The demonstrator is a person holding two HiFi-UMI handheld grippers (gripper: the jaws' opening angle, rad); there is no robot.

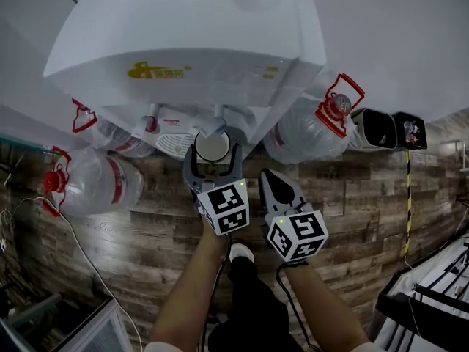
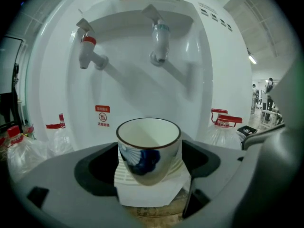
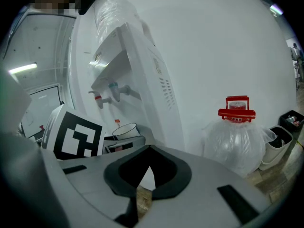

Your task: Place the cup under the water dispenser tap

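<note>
A white cup [image 1: 212, 147] with a blue pattern and a dark rim stands on the white drip tray [image 2: 147, 194] of the water dispenser [image 1: 190, 42]. In the left gripper view the cup [image 2: 148, 148] sits below the blue tap [image 2: 160, 44]; the red tap [image 2: 88, 51] is further left. My left gripper [image 1: 213, 152] is open, one jaw on each side of the cup with dark gaps showing. My right gripper [image 1: 275, 178] is shut and empty, held to the right of the left one; its view shows the cup [image 3: 126, 128] off to the left.
Large clear water bottles with red caps lie on the wooden floor either side of the dispenser [image 1: 95, 178] [image 1: 304, 134]. Black bins [image 1: 381, 129] stand at the right. A white cable [image 1: 80, 240] runs across the floor at the left.
</note>
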